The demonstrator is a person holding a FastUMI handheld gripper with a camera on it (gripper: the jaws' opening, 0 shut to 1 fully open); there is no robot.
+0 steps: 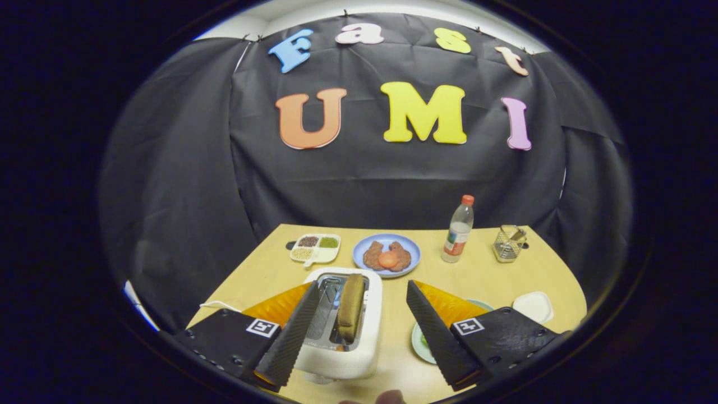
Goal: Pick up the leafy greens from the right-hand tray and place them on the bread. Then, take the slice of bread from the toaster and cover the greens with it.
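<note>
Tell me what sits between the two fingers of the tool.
Gripper view: the white toaster, a bread slice upright in its slot, sits between the open tool's fingers.

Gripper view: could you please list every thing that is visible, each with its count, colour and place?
table: one, light wood, under all the things.
toaster: one, white, between the fingers.
slice of bread: one, brown, upright in a toaster slot.
blue plate: one, beyond the toaster, holding brown pieces and an orange round one.
divided tray: one, white, beside the blue plate, with dark, green and pale fillings.
bottle: one, clear with an orange cap, beyond the fingers.
glass jar: one, clear, beside the bottle.
green plate: one, partly hidden behind one finger.
white dish: one, beside the green plate.
gripper: one, open, fingers either side of the toaster.
</note>
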